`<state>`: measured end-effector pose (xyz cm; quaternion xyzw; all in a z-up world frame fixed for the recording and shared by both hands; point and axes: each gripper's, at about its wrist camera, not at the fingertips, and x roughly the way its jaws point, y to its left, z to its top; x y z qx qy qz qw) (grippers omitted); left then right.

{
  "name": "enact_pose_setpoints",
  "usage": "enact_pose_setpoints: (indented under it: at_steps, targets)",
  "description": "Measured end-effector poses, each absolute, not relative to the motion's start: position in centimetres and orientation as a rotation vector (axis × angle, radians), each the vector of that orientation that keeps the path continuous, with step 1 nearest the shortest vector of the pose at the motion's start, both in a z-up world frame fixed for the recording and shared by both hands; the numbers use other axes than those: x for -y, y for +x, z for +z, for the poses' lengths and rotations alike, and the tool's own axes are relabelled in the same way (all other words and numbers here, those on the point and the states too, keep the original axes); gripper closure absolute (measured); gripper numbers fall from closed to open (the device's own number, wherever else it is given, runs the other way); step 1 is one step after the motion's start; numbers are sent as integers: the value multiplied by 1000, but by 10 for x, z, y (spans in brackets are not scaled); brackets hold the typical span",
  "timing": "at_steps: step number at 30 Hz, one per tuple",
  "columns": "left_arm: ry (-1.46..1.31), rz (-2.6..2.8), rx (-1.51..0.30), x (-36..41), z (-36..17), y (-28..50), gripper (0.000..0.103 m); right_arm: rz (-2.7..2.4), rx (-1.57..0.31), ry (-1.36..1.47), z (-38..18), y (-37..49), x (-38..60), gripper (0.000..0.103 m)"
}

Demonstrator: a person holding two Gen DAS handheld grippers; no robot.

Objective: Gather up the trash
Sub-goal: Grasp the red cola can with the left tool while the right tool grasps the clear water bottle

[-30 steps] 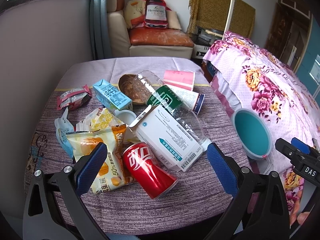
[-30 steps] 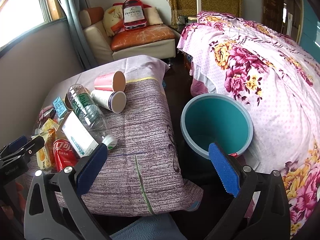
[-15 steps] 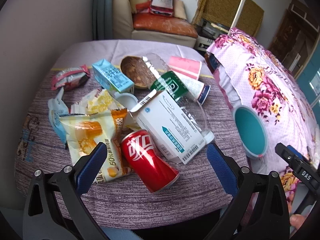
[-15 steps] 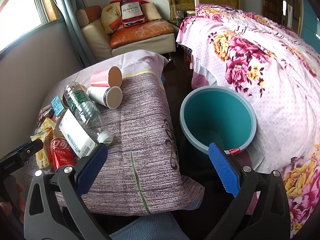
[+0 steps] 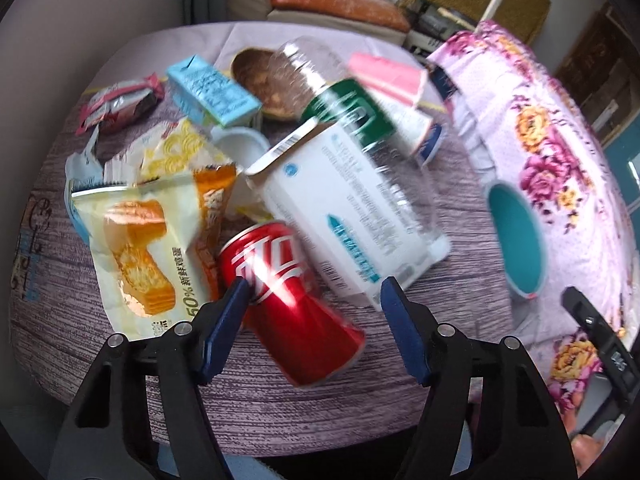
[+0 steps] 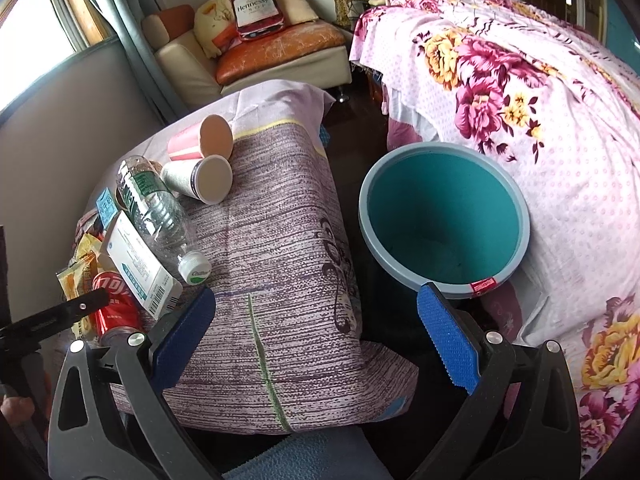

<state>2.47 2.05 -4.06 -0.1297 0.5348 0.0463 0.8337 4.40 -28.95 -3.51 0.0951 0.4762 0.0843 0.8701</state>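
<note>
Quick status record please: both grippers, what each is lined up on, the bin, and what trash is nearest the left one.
left gripper: jaws closing, red can between them, right pad not yet on it
right gripper: open, nothing held, above the table edge
bin: teal, on the floor between table and bed, looks empty
beside can: white box, orange snack wrapper
further back: clear bottle, blue carton, two paper cups lying on their sides
</note>
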Motion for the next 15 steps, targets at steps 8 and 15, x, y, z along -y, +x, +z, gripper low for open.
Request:
enact_pose_setpoints:
  at_steps: [8, 15]
  targets:
    - [-293, 77, -1195, -24, -58, 26, 33, 200, -1038, 182, -42, 47, 276, 6]
    - [-274, 62, -1160, -25, -63, 27, 38, 227, -1053, 156, -42, 45, 261, 6]
